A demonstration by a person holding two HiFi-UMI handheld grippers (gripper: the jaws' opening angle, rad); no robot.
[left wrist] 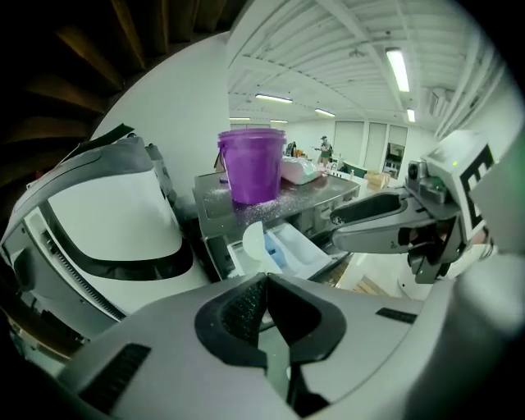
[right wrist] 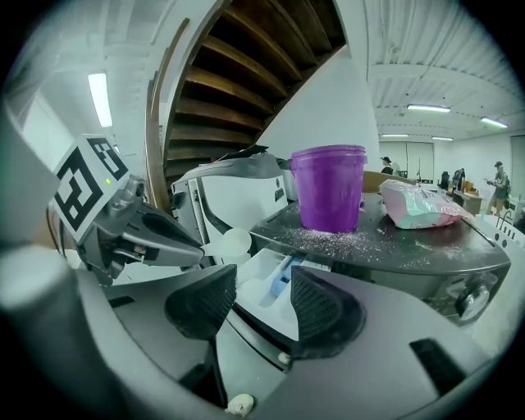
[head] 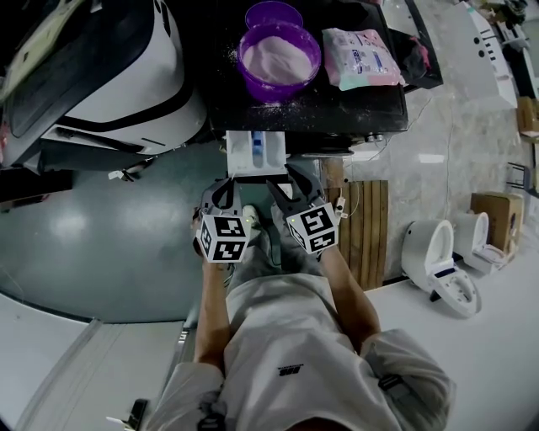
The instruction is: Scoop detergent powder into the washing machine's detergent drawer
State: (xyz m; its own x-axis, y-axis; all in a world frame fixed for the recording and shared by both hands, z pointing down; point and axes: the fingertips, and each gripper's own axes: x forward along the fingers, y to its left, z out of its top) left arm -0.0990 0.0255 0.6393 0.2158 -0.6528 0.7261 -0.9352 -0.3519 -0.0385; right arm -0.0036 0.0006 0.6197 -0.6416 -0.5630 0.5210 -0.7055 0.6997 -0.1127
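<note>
One purple tub [head: 280,52] beside pink bag [head: 362,57]

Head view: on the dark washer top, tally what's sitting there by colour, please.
Purple: 2, the round purple plastic tub of pale powder and a smaller round purple plastic piece behind it (lid or second tub, unclear)
Pink and teal: 1, the soft plastic bag
Total: 3
</note>
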